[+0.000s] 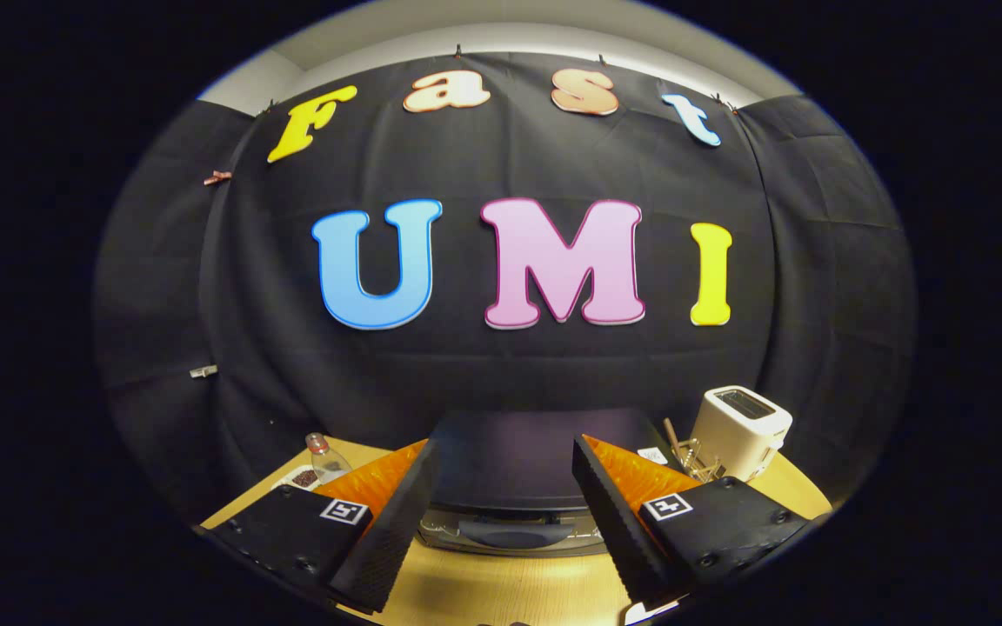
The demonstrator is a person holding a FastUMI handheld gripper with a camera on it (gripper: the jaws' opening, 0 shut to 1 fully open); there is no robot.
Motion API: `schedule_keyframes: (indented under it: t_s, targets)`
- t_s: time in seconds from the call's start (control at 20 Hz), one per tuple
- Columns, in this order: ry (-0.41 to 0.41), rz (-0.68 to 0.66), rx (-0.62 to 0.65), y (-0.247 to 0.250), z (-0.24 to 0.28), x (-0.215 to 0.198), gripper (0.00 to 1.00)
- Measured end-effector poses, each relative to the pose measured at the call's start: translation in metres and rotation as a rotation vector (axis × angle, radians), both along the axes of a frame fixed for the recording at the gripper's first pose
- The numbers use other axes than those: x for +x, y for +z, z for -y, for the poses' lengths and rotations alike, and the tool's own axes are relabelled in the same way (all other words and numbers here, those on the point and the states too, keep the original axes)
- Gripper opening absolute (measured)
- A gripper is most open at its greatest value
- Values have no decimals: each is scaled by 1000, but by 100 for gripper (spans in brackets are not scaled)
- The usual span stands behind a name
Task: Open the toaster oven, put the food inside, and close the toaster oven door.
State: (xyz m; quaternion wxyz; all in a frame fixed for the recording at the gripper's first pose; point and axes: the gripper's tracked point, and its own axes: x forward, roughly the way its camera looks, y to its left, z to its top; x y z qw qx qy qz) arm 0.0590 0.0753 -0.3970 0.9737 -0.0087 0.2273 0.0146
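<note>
My jaws (505,487) stand wide open with nothing between them, held above the near part of the wooden tabletop (501,587). Each finger (397,522) carries a small square black-and-white marker on its block; I can read no words on them. Just ahead, in the gap between the fingers, sits the toaster oven (514,474), a dark box near the middle of the tabletop; I see its flat dark top and, below it, a silvery front edge with a dark handle, and the door looks closed. Toward the far right corner stands a white pop-up toaster (740,430), with a small wire rack (692,461) beside it. Near the far left edge are a clear bottle (323,456) and a small white dish (303,477) holding something dark. No brand or label is legible on any appliance.
</note>
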Motion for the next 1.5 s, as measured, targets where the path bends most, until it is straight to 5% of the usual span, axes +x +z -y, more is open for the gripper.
schedule_keyframes:
  t_s: [0.55, 0.95, 1.5]
  targets:
    - [-78, -213, -35, -113, 8, -3, 99]
    - [-127, -233, -75, -123, 15, -2, 98]
    - [-140, -518, -59, -156, 18, -120, 100]
